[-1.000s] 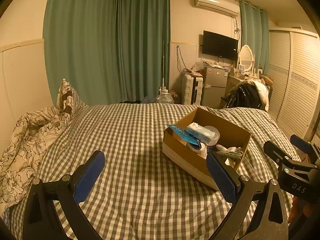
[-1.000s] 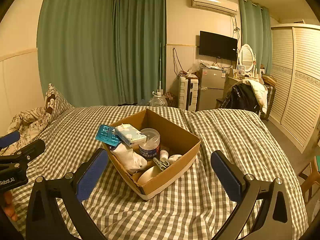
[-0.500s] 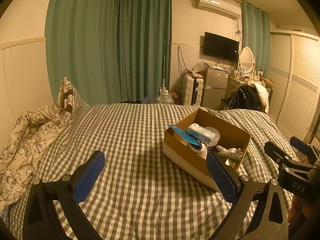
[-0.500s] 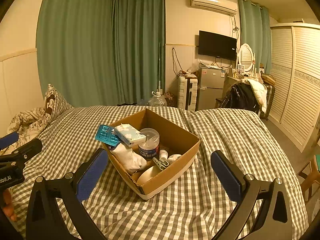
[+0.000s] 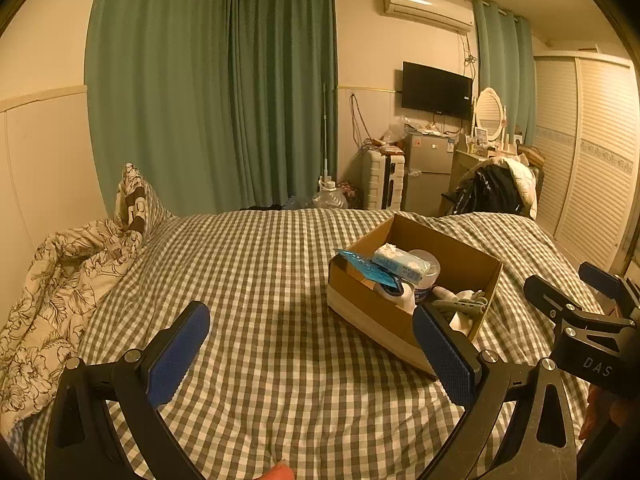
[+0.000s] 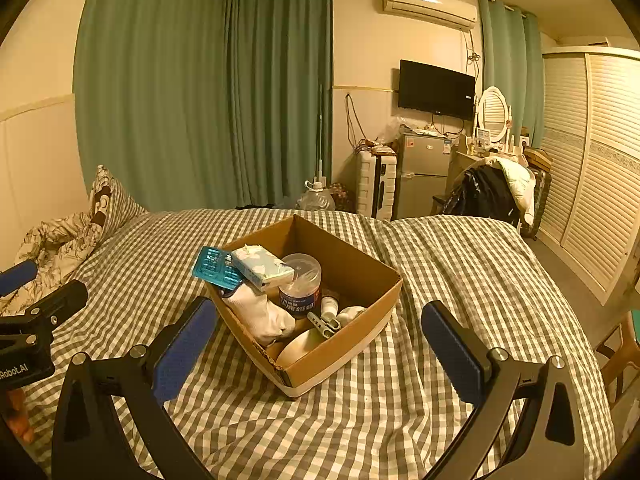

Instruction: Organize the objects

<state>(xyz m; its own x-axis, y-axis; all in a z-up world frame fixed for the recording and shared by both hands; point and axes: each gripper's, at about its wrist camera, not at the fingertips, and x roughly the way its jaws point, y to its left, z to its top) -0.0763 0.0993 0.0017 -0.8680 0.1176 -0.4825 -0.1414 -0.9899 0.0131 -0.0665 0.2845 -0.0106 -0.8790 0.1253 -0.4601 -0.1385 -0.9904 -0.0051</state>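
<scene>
Matte brown cardboard box (image 6: 352,264) on soft checked cloth bedspread (image 6: 440,272); shiny foil blister pack (image 6: 216,267), clear plastic tub (image 6: 301,278), textured blue gripper pads (image 6: 182,350).

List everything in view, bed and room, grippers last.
cardboard box: 1, brown, open, on the bed
blister pack: 1, teal, propped at the box's left rim
tissue pack: 1, pale blue, on top of the box contents
plastic jar: 1, clear with blue label, upright in box
sock: 1, white, in box
clip: 1, grey, near box front
bed cover: 1, grey-white check
duvet: 1, floral, bed's left edge
curtains: green, back wall
TV: 1, black, wall
fridge: 1, silver, under TV
left hand-held gripper: open, empty
right hand-held gripper: open, empty
</scene>
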